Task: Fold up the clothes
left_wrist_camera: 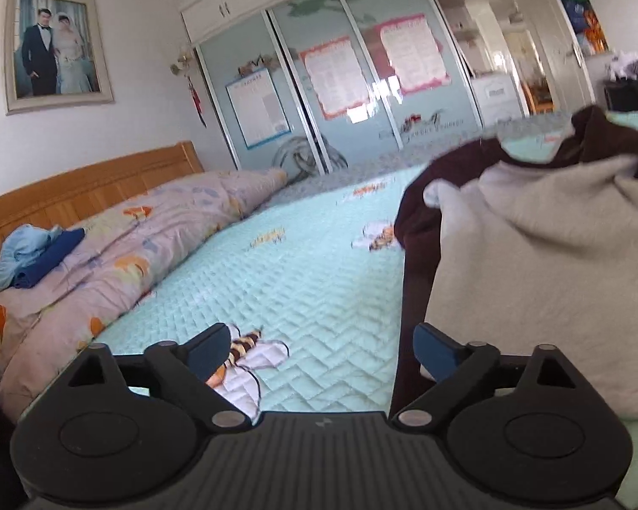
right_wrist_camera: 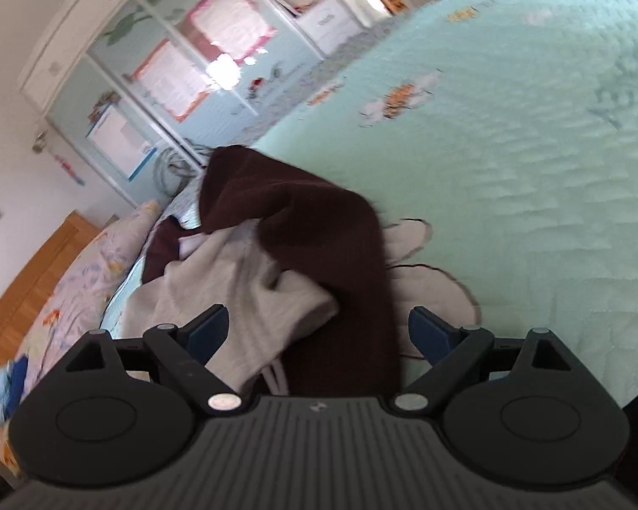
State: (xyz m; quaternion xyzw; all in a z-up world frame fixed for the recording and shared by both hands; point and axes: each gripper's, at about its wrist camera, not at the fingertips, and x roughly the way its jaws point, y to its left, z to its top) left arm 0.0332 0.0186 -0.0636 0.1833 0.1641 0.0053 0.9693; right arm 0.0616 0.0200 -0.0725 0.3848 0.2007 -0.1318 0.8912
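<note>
- Left gripper: fingers spread wide, nothing between them
- Right gripper: fingers wide apart, garment between them, not clamped
- Brown-and-grey garment heaped on mint quilt, at 2 o'clock in the left view

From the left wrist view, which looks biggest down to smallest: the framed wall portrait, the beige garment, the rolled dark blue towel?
1. Beige knitted garment, though it lies nearest the camera.
2. Framed wall portrait.
3. Rolled dark blue towel.
</note>
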